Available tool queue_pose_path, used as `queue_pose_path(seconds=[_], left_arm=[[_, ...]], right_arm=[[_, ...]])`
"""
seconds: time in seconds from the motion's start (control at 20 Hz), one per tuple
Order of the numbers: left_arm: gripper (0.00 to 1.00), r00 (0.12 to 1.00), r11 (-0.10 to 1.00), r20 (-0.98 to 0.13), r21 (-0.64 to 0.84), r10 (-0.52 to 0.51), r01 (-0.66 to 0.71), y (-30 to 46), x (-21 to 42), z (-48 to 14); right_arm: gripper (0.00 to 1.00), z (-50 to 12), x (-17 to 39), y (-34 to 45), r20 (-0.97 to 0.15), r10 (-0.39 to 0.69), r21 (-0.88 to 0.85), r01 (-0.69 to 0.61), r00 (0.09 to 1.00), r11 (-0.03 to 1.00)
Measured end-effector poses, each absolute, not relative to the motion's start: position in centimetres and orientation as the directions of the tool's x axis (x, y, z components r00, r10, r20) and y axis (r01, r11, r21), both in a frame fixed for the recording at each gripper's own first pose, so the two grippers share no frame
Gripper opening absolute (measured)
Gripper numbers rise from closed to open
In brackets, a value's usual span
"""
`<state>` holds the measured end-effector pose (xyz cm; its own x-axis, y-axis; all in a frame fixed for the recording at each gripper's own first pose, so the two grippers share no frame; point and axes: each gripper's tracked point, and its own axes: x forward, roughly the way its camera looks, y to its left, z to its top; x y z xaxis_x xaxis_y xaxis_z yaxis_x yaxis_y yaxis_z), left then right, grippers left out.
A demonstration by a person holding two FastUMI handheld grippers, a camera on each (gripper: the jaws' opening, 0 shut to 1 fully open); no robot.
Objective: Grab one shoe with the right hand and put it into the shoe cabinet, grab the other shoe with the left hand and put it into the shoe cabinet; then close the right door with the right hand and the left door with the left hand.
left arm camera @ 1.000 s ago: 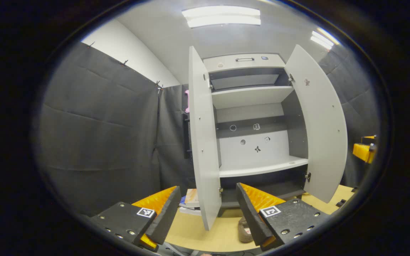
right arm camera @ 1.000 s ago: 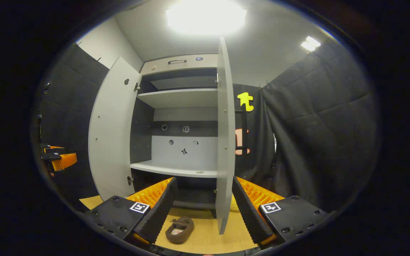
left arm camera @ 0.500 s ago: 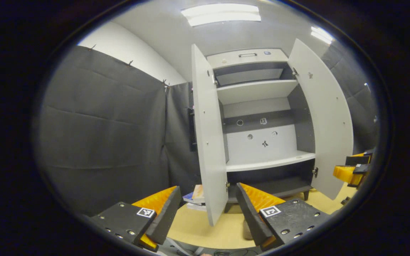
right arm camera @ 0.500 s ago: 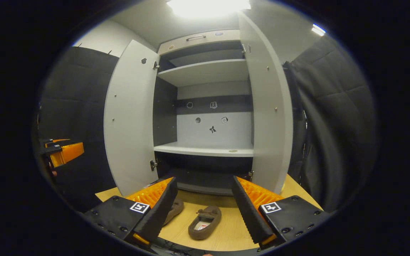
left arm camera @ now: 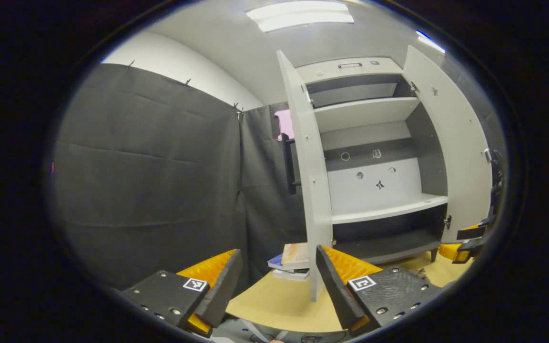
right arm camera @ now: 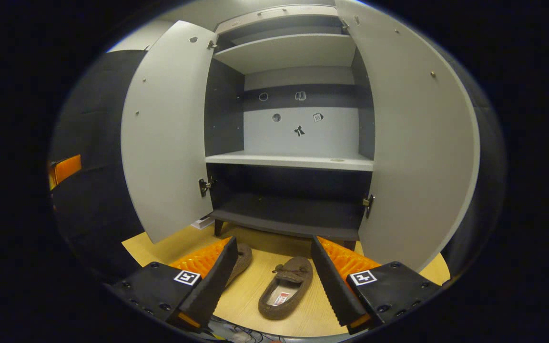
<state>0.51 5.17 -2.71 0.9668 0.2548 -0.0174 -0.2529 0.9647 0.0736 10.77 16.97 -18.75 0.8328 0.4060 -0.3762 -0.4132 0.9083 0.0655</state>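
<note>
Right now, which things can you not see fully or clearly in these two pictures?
- Second shoe, right gripper view: toe end hidden behind the right gripper's own finger.
- Stack of books, left gripper view: partly behind the left door.
- Stickers on the cabinet's back wall: too small to identify.

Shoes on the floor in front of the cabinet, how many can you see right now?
2. One brown shoe lies between the right gripper's open fingers; the second shoe sits just left of it, partly hidden behind the finger. Both are outside the shoe cabinet.
</note>
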Motion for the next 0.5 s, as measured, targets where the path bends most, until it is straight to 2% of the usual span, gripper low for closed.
queue_pose_path(seconds=[0.5], left_arm=[[0.96,0.95,0.949,-0.054,0.1,0.306,-0.3,8.1,2.2,-4.7]], right_arm=[[0.98,-28.6,12.0,20.3,-0.587,0.392,0.06,-0.444,0.708,0.894]])
